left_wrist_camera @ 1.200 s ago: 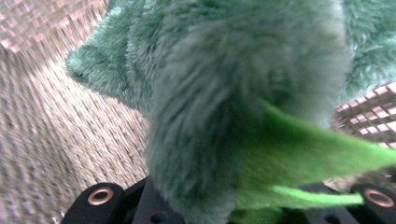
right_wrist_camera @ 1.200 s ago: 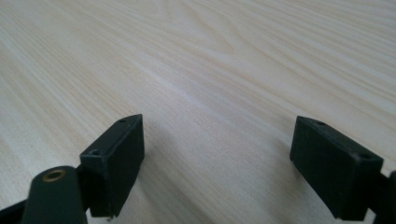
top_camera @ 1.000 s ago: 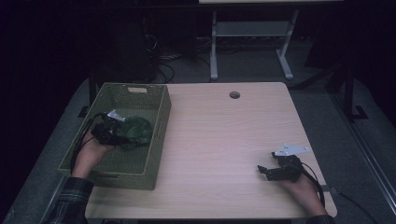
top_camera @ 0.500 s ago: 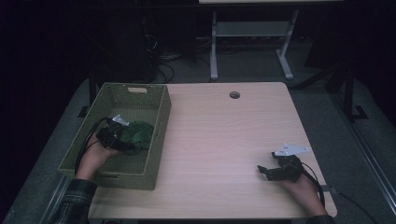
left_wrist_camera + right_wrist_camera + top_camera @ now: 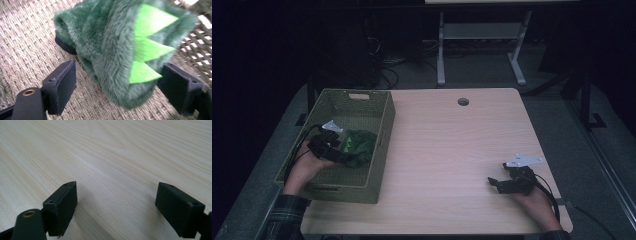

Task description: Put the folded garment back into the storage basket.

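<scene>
Left gripper point(image 5: 343, 154) is down inside the green woven basket point(image 5: 382, 135), and its jaws have just been opening. They stand wide, with the green plush dinosaur toy point(image 5: 117, 50) loose between them. The left pad is clear of the fur; whether the right one brushes it, I can't tell. One toy, lying on the basket floor toward the wall nearest the table's middle. In the left gripper view its long axis slants from lower right to upper left, three lime spikes point(image 5: 147, 45) pointing right. Over on the bare wooden table point(image 5: 462, 150), the right gripper point(image 5: 493, 183) rests spread apart, empty. Two grippers, one basket.
</scene>
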`<state>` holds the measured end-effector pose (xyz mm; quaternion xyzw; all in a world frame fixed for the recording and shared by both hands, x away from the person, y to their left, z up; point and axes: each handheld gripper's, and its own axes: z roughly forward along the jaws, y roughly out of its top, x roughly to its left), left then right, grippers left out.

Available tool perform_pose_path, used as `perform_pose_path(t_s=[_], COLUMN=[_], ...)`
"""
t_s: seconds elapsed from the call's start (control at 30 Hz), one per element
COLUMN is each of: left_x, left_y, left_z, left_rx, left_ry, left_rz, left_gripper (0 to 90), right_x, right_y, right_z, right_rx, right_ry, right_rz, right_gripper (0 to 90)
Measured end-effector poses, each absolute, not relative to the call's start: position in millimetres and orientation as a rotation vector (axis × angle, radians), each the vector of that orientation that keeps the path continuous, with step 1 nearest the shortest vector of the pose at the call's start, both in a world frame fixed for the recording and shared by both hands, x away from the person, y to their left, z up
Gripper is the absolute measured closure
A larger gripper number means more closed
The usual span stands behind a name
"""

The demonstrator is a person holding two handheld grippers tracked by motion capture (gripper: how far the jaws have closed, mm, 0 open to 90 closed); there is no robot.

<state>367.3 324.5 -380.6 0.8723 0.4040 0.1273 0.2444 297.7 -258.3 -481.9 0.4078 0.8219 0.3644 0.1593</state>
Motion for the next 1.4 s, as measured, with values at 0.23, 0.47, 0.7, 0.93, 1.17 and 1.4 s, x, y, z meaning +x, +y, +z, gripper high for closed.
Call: perform_pose_path(t_s=[0.23,0.47,0.7,0.93,1.17,1.4], left_x=[357.8,358.7,361.6,360.0,358.0,353.9], left_y=[326.6,314.2,288.2,257.2,222.0,182.8], left_z=[-358.0,-344.3,-331.0,-319.8,-316.1,-319.7], left_rx=[2.341,2.302,2.248,2.201,2.160,2.149], left_ry=[1.072,1.023,0.960,0.904,0.847,0.786], left_rz=[0.368,0.352,0.332,0.330,0.324,0.298], left_gripper=[16.5,16.5,16.5,16.4,16.4,16.4], right_x=[297.7,298.2,298.1,298.4,298.3,298.0], right_y=[-258.3,-258.1,-257.9,-257.6,-257.1,-257.3], right_z=[-481.9,-482.0,-481.9,-482.1,-482.3,-482.5], right_rx=[1.166,1.162,1.164,1.156,1.175,1.190], right_ry=[2.349,2.350,2.349,2.358,2.350,2.343], right_rz=[1.042,1.038,1.038,1.036,1.029,1.021], right_gripper=[17.6,17.0,16.7,14.3,12.3,10.7])
